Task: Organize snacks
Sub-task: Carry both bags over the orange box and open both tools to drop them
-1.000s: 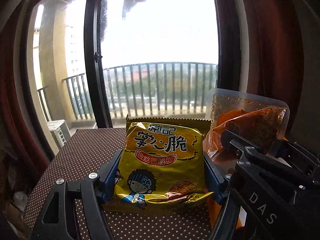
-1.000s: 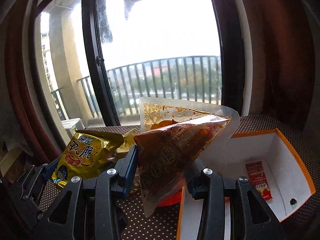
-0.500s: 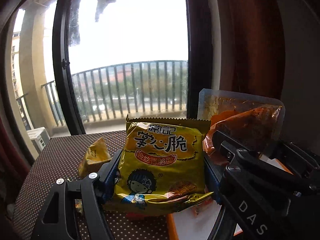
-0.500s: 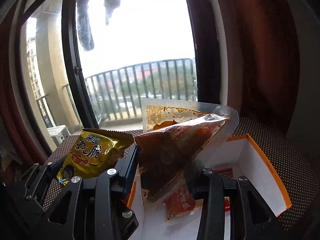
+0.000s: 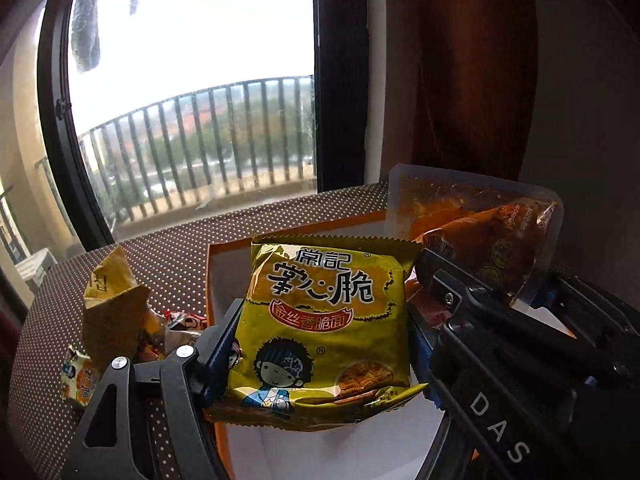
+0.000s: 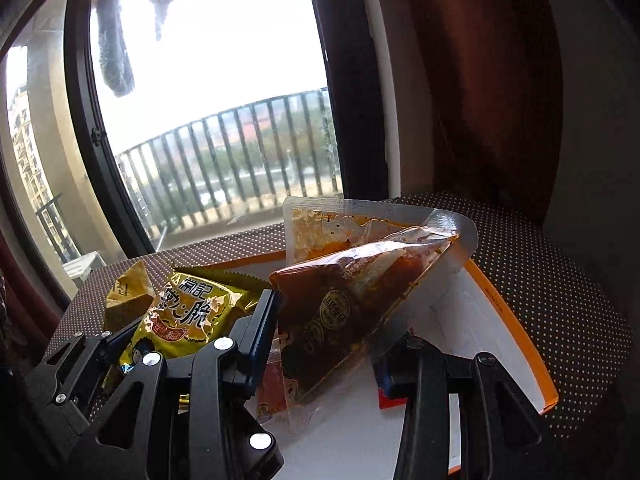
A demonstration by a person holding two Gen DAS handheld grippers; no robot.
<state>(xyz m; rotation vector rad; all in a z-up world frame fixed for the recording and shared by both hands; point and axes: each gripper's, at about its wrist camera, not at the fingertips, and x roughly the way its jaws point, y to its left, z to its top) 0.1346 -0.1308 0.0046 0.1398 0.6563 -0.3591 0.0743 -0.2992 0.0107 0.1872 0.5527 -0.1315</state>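
Item 1: my left gripper (image 5: 320,344), jaws clamped on a yellow crispy-noodle packet (image 5: 320,320), held over the orange-rimmed white box (image 5: 224,246).

Item 2: my right gripper (image 6: 328,344), jaws clamped on a clear vacuum pouch of reddish food (image 6: 360,280), over the same box (image 6: 508,312).

Item 3: loose snack packets (image 5: 116,312) piled on the dotted brown tablecloth (image 5: 180,256), left of the box.

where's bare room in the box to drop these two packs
Bare white floor shows at the box's right side, between the clear sauce pouch and the orange right wall, and along its near edge below the yellow noodle pack. The tablecloth left of the box is crowded with loose snack packets.
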